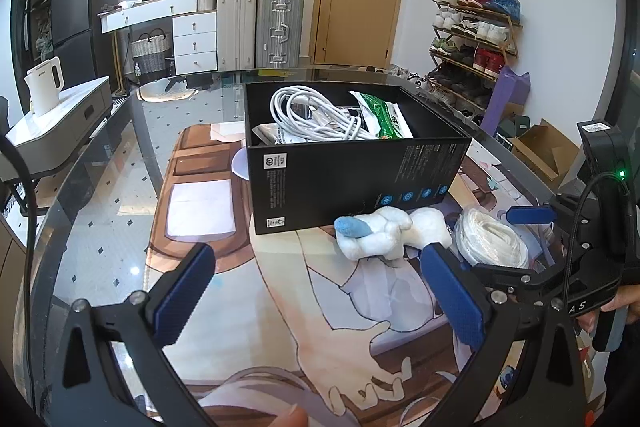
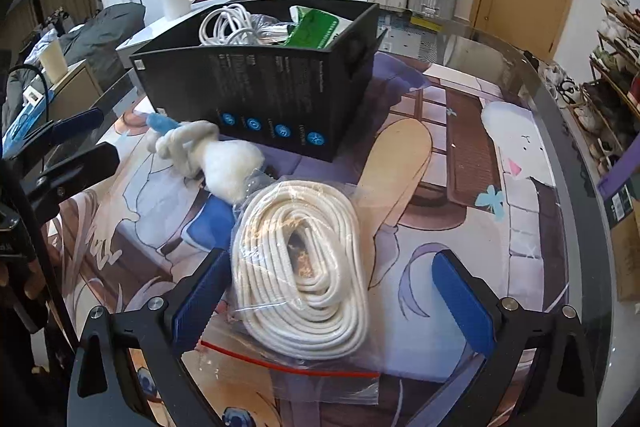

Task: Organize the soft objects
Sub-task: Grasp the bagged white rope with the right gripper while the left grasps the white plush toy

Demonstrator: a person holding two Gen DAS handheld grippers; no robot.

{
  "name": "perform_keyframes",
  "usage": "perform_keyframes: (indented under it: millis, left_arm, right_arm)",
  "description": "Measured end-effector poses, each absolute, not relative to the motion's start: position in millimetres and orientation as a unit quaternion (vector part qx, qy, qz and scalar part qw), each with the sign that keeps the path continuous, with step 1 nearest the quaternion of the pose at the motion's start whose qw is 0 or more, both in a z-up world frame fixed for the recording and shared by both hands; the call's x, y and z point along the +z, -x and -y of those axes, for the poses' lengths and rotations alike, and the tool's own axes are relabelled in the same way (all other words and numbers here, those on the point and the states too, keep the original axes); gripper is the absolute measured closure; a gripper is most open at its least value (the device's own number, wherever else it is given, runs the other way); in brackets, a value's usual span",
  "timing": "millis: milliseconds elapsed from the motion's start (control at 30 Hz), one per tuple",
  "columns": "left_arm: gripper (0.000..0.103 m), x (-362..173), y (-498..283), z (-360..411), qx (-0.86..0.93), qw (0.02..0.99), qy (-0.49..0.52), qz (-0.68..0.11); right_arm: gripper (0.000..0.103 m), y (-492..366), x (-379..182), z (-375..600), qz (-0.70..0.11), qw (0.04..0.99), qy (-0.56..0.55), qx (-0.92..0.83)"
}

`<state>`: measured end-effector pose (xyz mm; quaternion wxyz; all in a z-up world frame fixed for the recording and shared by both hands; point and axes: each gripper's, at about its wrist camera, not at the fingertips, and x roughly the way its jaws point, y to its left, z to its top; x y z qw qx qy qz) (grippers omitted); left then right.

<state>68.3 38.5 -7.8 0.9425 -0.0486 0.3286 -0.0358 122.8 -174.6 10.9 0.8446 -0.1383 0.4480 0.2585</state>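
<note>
A black open box (image 1: 352,163) stands on the printed mat and holds a white cable coil (image 1: 308,115) and a green-and-white packet (image 1: 384,119). A white plush toy with a blue tip (image 1: 384,233) lies in front of the box. A coil of white rope in a clear bag (image 2: 304,271) lies beside the toy. My left gripper (image 1: 316,295) is open, the toy just ahead of its right finger. My right gripper (image 2: 332,303) is open, its jaws either side of the bagged rope. The box (image 2: 272,83) and toy (image 2: 204,151) also show in the right wrist view.
The glass table's round edge (image 1: 120,131) curves on the left and its edge (image 2: 560,131) on the right. A white kettle (image 1: 44,85) sits on a side unit. Suitcases (image 1: 260,27), a door and a shoe rack (image 1: 472,39) stand behind.
</note>
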Motion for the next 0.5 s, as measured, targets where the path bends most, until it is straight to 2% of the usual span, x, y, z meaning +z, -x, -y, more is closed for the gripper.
perform_keyframes:
  millis: [67, 133, 300, 500]
  left_arm:
    - [0.0, -8.0, -68.1, -37.9, -0.037, 0.942, 0.047, -0.33]
    - [0.0, -8.2, -68.0, -37.7, -0.038, 0.942, 0.047, -0.331]
    - [0.0, -8.8, -68.7, -36.8, -0.039, 0.941, 0.047, -0.334]
    - [0.0, -10.1, -70.0, -35.2, -0.041, 0.939, 0.043, -0.34]
  right_arm:
    - [0.002, -122.2, 10.9, 174.8, -0.446, 0.844, 0.139, 0.262]
    - [0.009, -120.7, 12.1, 175.0, -0.441, 0.845, 0.141, 0.268]
    - [0.043, -116.7, 17.3, 174.8, -0.431, 0.843, 0.145, 0.288]
    - [0.055, -114.7, 19.6, 175.4, -0.423, 0.844, 0.143, 0.299]
